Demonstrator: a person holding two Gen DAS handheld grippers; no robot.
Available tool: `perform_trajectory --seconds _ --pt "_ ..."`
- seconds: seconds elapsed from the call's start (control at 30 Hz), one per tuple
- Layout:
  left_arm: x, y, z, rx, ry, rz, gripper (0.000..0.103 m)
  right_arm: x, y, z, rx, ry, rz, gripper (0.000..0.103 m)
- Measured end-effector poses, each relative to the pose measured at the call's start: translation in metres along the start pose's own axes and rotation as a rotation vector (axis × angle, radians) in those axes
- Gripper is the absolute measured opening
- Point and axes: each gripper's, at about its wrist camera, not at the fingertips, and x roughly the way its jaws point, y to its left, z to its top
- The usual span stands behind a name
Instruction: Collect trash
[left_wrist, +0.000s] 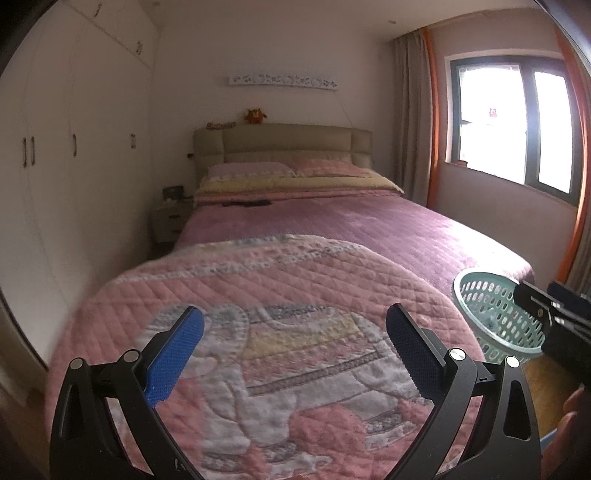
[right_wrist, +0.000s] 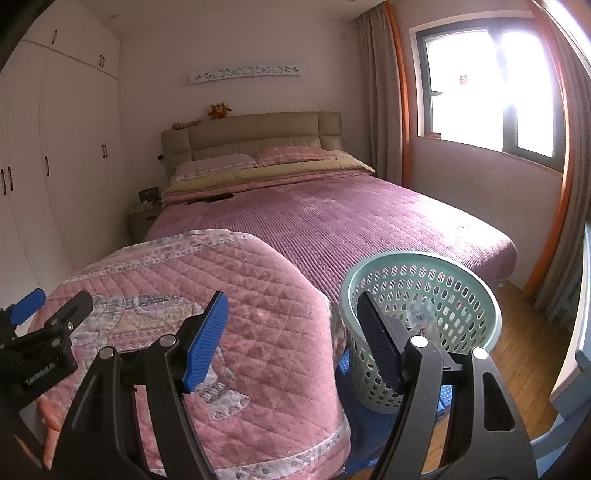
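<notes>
A pale green perforated basket (right_wrist: 421, 310) stands on the wooden floor (right_wrist: 517, 369) at the foot of the bed (right_wrist: 332, 221), just beside a folded pink quilt (right_wrist: 207, 295) with a cartoon print. Through its holes something clear and crumpled, with a printed label (right_wrist: 419, 315), lies at the bottom; what it is I cannot tell. A blue mat (right_wrist: 369, 417) shows under the basket.

The right gripper (right_wrist: 291, 343) is spread wide with nothing between its blue pads, one finger over the quilt, the other in front of the basket's near wall. The left gripper (left_wrist: 295, 350) is also spread and empty, hovering over the quilt.

Beyond, the bed wears a purple ribbed cover, pillows (right_wrist: 221, 162) against a beige headboard (right_wrist: 251, 133). White wardrobes (right_wrist: 55, 166) fill the left wall, and a bright window (right_wrist: 487, 92) with curtains lies to the right.
</notes>
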Motion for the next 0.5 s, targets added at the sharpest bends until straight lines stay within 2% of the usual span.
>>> perform_trajectory --seconds 0.17,0.5 --pt "-0.01 0.006 0.005 0.003 0.004 -0.002 0.096 -0.005 0.011 0.011 -0.006 -0.015 0.009 0.068" --pt "-0.012 0.037 0.013 -0.022 0.017 0.044 0.096 0.006 0.046 0.02 -0.049 -0.002 0.06 0.068"
